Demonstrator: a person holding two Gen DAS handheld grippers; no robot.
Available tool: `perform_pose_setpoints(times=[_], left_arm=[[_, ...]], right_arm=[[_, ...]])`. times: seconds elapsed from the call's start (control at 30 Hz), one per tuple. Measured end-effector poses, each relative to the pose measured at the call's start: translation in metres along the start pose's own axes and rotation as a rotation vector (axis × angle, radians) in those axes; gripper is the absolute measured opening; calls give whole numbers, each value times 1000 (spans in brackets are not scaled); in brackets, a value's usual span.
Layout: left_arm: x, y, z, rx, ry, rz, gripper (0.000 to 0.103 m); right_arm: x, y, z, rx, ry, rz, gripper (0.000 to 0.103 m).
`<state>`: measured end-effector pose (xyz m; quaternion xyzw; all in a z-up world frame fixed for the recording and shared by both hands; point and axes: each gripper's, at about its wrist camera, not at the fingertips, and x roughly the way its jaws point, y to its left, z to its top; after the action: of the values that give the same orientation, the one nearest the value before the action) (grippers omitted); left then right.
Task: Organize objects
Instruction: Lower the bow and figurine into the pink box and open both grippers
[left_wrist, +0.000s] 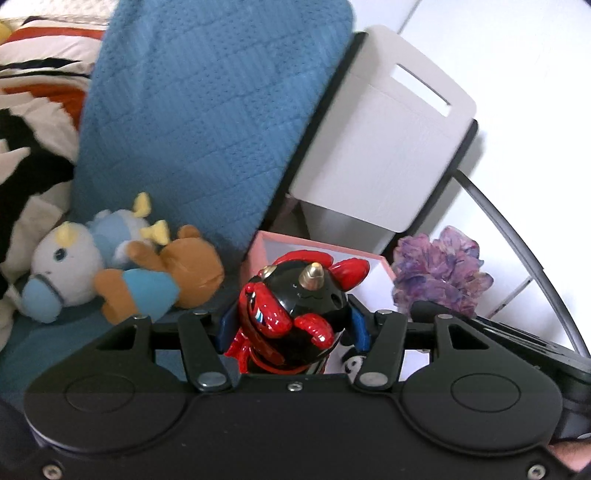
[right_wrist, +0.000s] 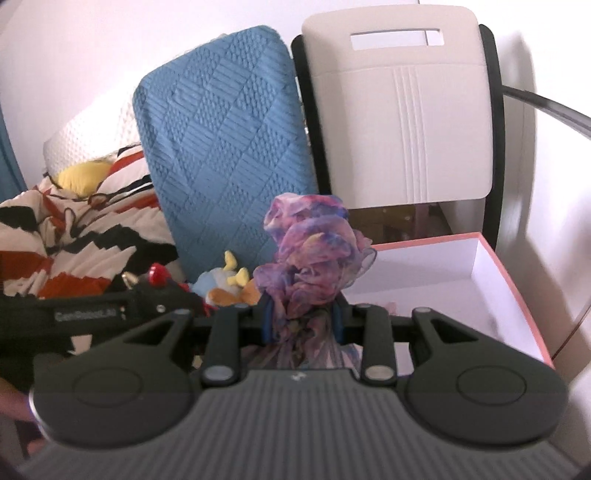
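Note:
My left gripper (left_wrist: 291, 325) is shut on a glossy red and black horned figurine (left_wrist: 295, 299), held in front of an open pink box (left_wrist: 258, 251). To its right, a bunched purple and pink scarf (left_wrist: 439, 273) shows in the other gripper. In the right wrist view my right gripper (right_wrist: 303, 321) is shut on that scarf (right_wrist: 310, 251), which stands up in a crumpled bundle just left of the pink box (right_wrist: 517, 291) with its white inside. The left gripper (right_wrist: 110, 310) with the figurine's red tips pokes in from the left.
A blue quilted cushion (left_wrist: 207, 118) leans behind, next to a white chair back (left_wrist: 384, 140). Two plush toys, a white and blue one (left_wrist: 70, 266) and a brown bear (left_wrist: 166, 277), lie on the blue surface. A striped black, orange and white blanket (right_wrist: 74, 236) lies left.

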<state>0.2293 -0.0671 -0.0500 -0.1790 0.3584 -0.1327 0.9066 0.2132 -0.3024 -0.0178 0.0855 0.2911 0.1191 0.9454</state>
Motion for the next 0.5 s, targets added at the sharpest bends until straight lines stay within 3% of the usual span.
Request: perform_pose_setpoints(times=[0.33, 0.5], left_arm=[[37, -62, 22, 66, -9, -37, 56], [59, -82, 18, 85, 26, -39, 56]], right_arm=[[-6, -58, 18, 43, -34, -39, 33], [-6, -89, 15, 66, -18, -78, 33]])
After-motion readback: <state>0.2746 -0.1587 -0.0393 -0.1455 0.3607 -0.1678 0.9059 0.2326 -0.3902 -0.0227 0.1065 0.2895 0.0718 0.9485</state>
